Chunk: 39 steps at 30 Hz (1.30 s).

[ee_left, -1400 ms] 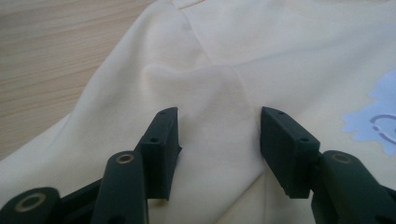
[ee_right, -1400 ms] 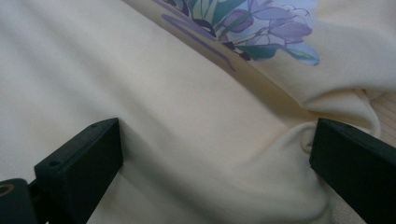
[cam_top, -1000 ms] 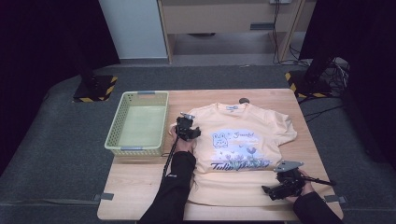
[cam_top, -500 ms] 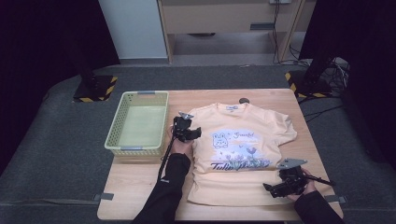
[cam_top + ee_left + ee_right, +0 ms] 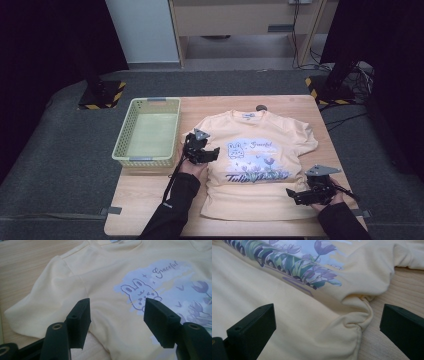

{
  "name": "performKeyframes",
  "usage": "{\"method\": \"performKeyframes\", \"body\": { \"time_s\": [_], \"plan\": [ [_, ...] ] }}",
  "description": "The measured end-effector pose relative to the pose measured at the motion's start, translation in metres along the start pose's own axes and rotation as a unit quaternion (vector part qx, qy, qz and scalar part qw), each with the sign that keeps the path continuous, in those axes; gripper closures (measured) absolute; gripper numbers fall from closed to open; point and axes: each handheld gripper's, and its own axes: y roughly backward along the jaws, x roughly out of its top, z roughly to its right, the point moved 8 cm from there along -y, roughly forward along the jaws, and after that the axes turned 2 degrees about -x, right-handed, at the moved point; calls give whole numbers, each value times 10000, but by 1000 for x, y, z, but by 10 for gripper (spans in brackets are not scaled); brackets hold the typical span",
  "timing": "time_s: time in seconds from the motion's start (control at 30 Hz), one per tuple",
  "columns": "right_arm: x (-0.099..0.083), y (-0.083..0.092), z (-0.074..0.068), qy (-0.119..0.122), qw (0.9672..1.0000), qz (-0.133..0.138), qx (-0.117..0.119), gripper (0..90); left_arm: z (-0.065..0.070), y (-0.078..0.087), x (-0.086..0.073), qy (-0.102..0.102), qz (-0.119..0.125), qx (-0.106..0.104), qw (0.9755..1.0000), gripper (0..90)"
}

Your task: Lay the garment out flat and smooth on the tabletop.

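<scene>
From the high view, a pale yellow T-shirt (image 5: pixel 255 165) lies spread flat, print side up, on the wooden table (image 5: pixel 150 200), with a light green basket (image 5: pixel 147 131) just beside its left sleeve. The left gripper (image 5: pixel 212 154) hovers over the shirt's left chest near the sleeve seam, and the right gripper (image 5: pixel 295 194) sits low at the shirt's lower right hem. In the left gripper view, the two black jaws stand apart with nothing pinched between them; they have just been opening wider. The shirt (image 5: pixel 105 290) lies below and beyond them, its rabbit print (image 5: pixel 140 293) showing between the two fingertips (image 5: pixel 81 315) and the sleeve (image 5: pixel 37 310) off toward the left jaw, the cloth clear of both pads. In the right gripper view, the jaws are spread wide and released, gripping nothing. A bunched, puckered fold of the shirt's hem edge (image 5: pixel 358 317) lies between the fingers (image 5: pixel 254 325), nearer the right one, with bare table wood (image 5: pixel 387 345) under that right jaw and smooth yellow fabric with the flower print (image 5: pixel 294 267) stretching away past the left jaw.
</scene>
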Motion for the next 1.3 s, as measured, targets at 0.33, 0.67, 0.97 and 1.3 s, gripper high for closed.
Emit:
{"method": "performKeyframes", "body": {
  "time_s": [0.33, 0.67, 0.97, 1.3],
  "plan": [
    [1, 2, 14, -217, 9996, 82, -176, 5, 10, 27, -31, -181, -86, -171, 9997, 306],
    [-7, 0, 39, -534, 9977, 18, -429, 5, 7, 50, -73, -122, -249, -240, 9993, 247],
    [-15, -2, 58, -661, 9955, 6, -675, 5, -5, 74, -108, -55, -408, -106, 9991, 157],
    [-29, -1, 75, -761, 9926, -47, -942, 6, -31, 90, -140, 108, -526, 330, 9980, 125]
  ]
}}
